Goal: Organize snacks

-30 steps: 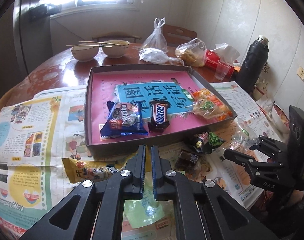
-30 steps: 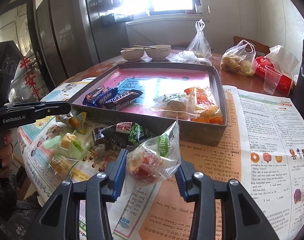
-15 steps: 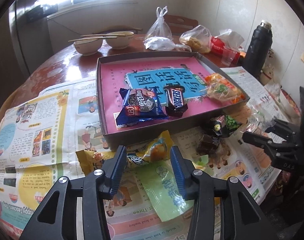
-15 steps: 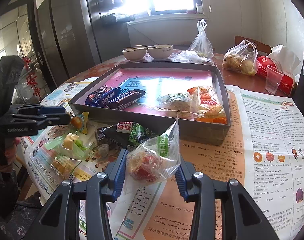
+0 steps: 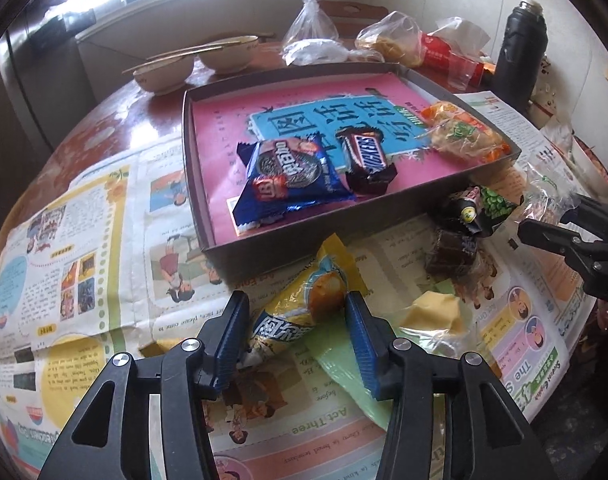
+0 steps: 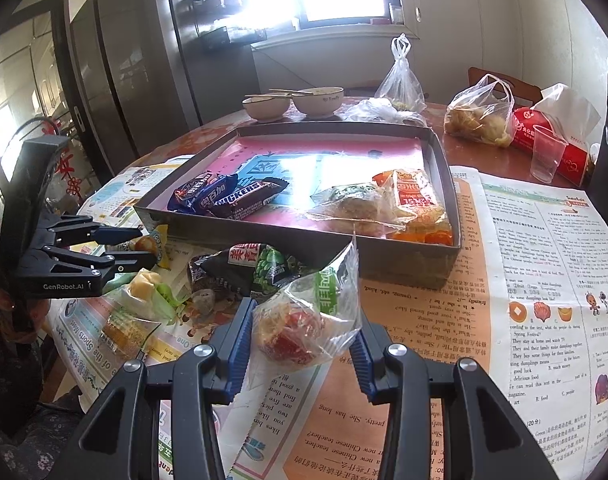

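Straddling a yellow snack pack with the left gripper, fingers apart, while the right gripper has its fingers around a clear-wrapped snack.

Left fingers sit either side of the yellow pack on the newspaper, just in front of the box; cannot tell if they touch it. Right fingers flank the clear wrapper, spread wide; real clamping not clear. Box on the table holds a blue Oreo pack, a Snickers bar and orange/clear wrapped snacks in its far right corner. Loose near the box front: green-black pack, dark brown candy, pale green wrapper with a yellow piece. Behind the box: two bowls, plastic bags, black flask, red tissue pack, clear cup.
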Demonstrator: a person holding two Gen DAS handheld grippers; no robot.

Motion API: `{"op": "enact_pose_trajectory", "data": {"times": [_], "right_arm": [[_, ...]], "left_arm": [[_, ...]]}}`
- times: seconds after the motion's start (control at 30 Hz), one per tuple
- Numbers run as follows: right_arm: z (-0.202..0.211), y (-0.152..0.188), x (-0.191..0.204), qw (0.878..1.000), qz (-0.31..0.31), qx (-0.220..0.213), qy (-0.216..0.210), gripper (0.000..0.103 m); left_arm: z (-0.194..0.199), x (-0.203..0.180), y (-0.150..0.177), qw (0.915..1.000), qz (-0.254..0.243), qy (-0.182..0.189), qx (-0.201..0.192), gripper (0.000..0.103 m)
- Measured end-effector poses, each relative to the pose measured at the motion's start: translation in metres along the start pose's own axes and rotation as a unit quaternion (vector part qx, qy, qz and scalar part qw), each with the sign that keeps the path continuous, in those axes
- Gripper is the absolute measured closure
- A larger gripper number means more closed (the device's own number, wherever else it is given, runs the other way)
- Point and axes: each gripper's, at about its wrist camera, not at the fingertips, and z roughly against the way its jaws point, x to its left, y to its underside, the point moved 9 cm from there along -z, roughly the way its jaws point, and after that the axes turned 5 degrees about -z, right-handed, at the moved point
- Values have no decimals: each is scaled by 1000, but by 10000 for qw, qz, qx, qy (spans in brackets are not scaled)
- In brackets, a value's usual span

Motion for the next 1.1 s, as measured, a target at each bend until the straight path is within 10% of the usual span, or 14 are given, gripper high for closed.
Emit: {"op": "enact_pose_trajectory", "data": {"times": [0.5,1.1], "right_arm": [[2,-6,-9,9997,-238,-86,-28,59],[13,-31,-10,9983,-504,-287,-34,59]], "left_arm": [[6,14,5,9992,395,-11,-59,77],[47,24,-18,9946,891,232,-488,78]]}}
